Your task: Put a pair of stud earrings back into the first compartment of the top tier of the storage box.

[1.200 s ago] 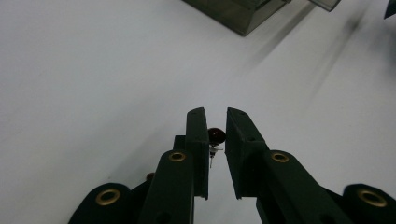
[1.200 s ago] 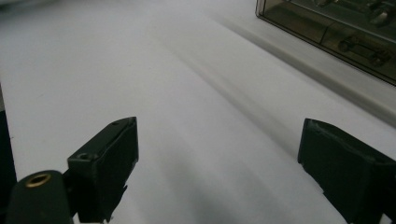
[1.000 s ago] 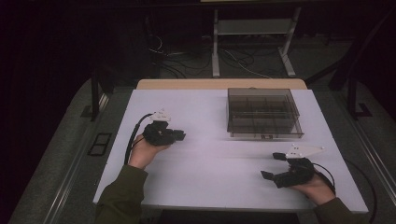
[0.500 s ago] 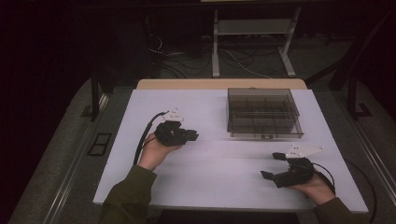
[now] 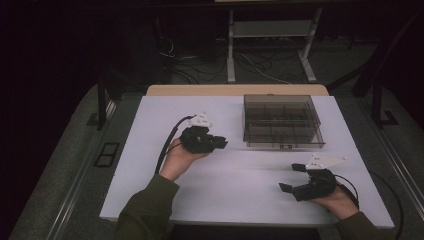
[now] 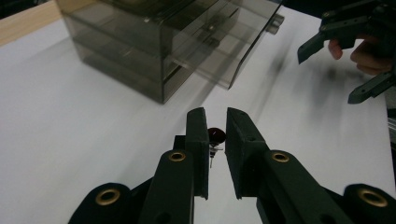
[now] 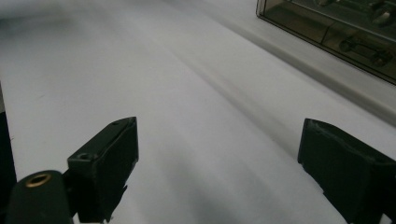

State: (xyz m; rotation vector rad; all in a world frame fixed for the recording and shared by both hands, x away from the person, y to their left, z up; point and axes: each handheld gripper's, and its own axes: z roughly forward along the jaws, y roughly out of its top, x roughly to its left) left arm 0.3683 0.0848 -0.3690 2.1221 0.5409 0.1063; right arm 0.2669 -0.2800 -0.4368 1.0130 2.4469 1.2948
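Small dark round-headed pin [image 6: 215, 136] is being pinched in the left claw [image 6: 216, 140] mid-desk, heading for the smoky clear plastic compartment box [image 5: 281, 121] near the far edge, needing a careful drop; right claw [image 5: 295, 177] is resting spread.

No readable text, label, brand or number anywhere right now, not on the smoky plastic box [image 5: 282, 121], not on the white bench [image 5: 150, 150] (both plain surfaces), nor on anything around them.

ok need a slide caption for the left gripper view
Left gripper, jaws nearly together on a small dark red part, faces the smoky compartment box on the white table.
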